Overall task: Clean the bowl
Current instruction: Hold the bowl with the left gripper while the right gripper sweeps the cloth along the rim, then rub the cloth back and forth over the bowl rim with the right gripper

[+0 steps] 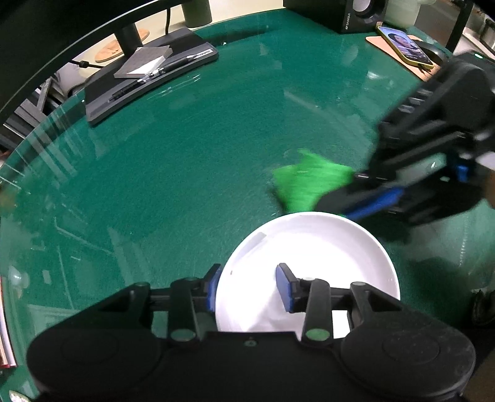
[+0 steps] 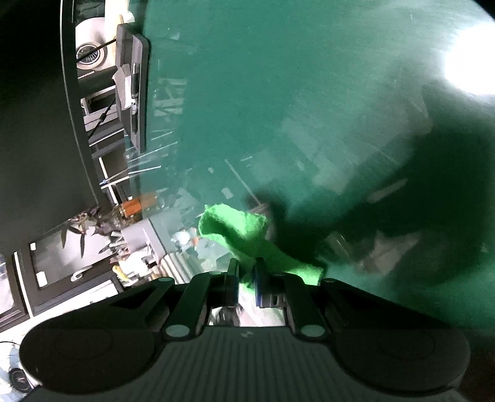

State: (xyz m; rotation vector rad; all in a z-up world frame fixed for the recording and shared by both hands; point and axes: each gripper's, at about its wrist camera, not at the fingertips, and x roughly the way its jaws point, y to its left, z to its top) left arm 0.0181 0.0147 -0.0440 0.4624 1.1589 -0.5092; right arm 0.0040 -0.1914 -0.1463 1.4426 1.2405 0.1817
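Note:
A shallow white bowl (image 1: pixel 321 247) sits on the green glass table (image 1: pixel 185 173), close in front of my left gripper (image 1: pixel 249 287). Its jaws straddle the bowl's near-left rim, one blue pad outside and one inside, closed on the wall. My right gripper (image 1: pixel 349 198) comes in from the right, just past the bowl's far rim, shut on a bright green cloth (image 1: pixel 309 184). In the right wrist view the cloth (image 2: pixel 235 228) sticks out from the pinched fingers of the right gripper (image 2: pixel 246 272) above the table; the bowl does not show there.
A black monitor stand base (image 1: pixel 148 80) with a notepad and pens lies at the far left. A phone (image 1: pixel 405 46) on a tan mat and a speaker (image 1: pixel 355 15) stand at the far right. The table's curved edge (image 1: pixel 27 148) runs along the left.

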